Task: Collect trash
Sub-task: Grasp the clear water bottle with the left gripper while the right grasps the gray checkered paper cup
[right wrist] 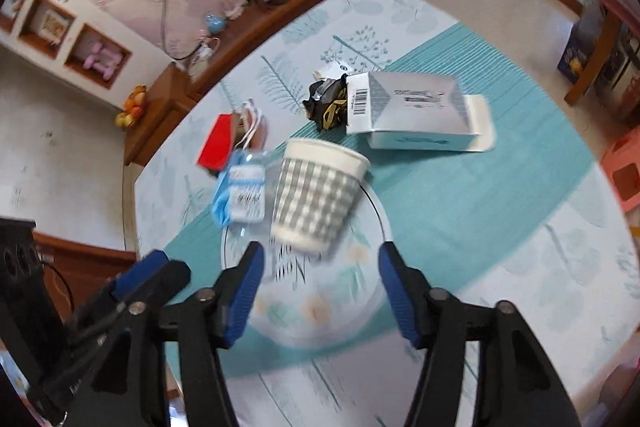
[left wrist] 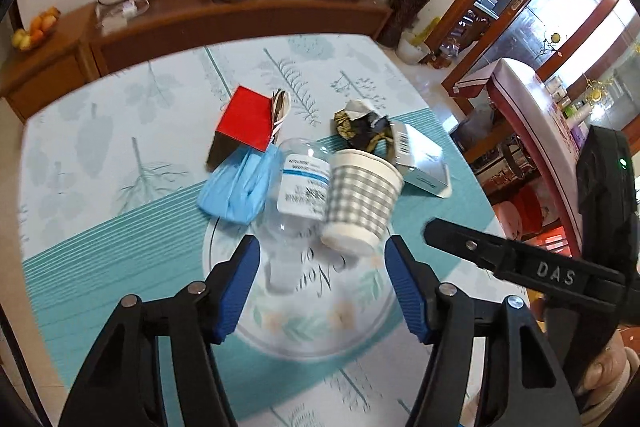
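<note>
Collection has not visibly begun: every item of trash lies loose on the table (left wrist: pixel 100 147), and no bin or bag is in view. The left gripper (left wrist: pixel 322 255) hangs over the floral plate (left wrist: pixel 304 331) with jaws well apart and nothing between them; the right gripper (right wrist: pixel 322 259) stands likewise wide and empty, beside the left. The checked paper cup (left wrist: pixel 360 203) lies tipped at twelve o'clock from both grippers, its base overlapping the plate rim. Touching it at nine o'clock lies a clear plastic bottle (left wrist: pixel 298 199), and beyond that a crumpled blue bag (left wrist: pixel 236 187). A red card (left wrist: pixel 246 119) sits at eleven o'clock of the cup, a dark crumpled wrapper (left wrist: pixel 360 131) at twelve, a white carton (left wrist: pixel 424 163) at two. Judgement: all six pieces remain outstanding; the cup appears the nearest candidate.
</note>
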